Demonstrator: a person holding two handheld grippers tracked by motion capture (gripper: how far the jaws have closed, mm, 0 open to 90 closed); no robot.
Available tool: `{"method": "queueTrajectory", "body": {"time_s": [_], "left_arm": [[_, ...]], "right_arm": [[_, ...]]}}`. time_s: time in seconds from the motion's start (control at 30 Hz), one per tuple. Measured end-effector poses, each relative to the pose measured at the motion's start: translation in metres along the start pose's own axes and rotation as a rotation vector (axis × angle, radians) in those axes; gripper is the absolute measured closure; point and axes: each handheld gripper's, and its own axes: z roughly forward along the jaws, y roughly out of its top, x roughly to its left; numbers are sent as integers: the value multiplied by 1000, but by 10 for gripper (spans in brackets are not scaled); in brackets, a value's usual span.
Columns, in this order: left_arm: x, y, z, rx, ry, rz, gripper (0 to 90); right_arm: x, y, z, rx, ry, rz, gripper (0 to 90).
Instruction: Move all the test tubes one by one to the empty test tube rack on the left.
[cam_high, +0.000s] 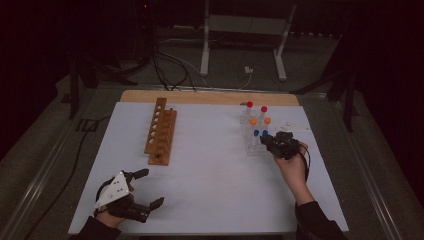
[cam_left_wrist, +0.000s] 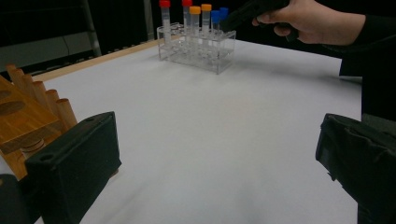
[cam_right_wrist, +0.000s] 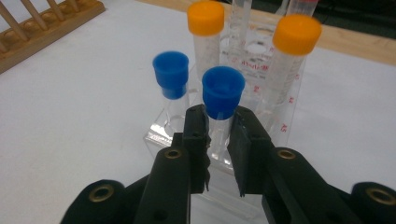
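While the left gripper (cam_high: 145, 189) rests with jaws apart near the tabletop's near left corner, the right gripper (cam_right_wrist: 218, 140) clamps an upright blue-capped tube (cam_right_wrist: 222, 100) just below its cap, in the clear rack (cam_high: 252, 145) toward the right edge, long axis vertical.

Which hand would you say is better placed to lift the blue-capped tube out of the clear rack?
Right: the right gripper is shut on the blue-capped tube; the left gripper rests open, far from the rack.
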Motion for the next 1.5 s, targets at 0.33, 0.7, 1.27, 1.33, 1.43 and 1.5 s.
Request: {"method": "queueTrajectory", "body": {"time_s": [0.33,0.7,1.27,1.33,1.43,1.5], "left_arm": [[-3,4,2,35,2,-8,4],[-7,15,6,37,-38,-31,4],[-10,46,31,101,-123,-60,5],[-10,50,33,108,-134,-58,5],[-11,55,38,116,-152,-57,5],[-11,58,41,119,-164,-55,5]], "right_arm": [[3,15,-24,-79,-22,-22,766],[14,31,-58,-136,-10,-58,766],[61,15,-59,-69,133,-156,765],[67,12,-58,-64,150,-163,765],[75,8,-56,-56,172,-174,765],[79,6,-54,-47,186,-183,765]]}}
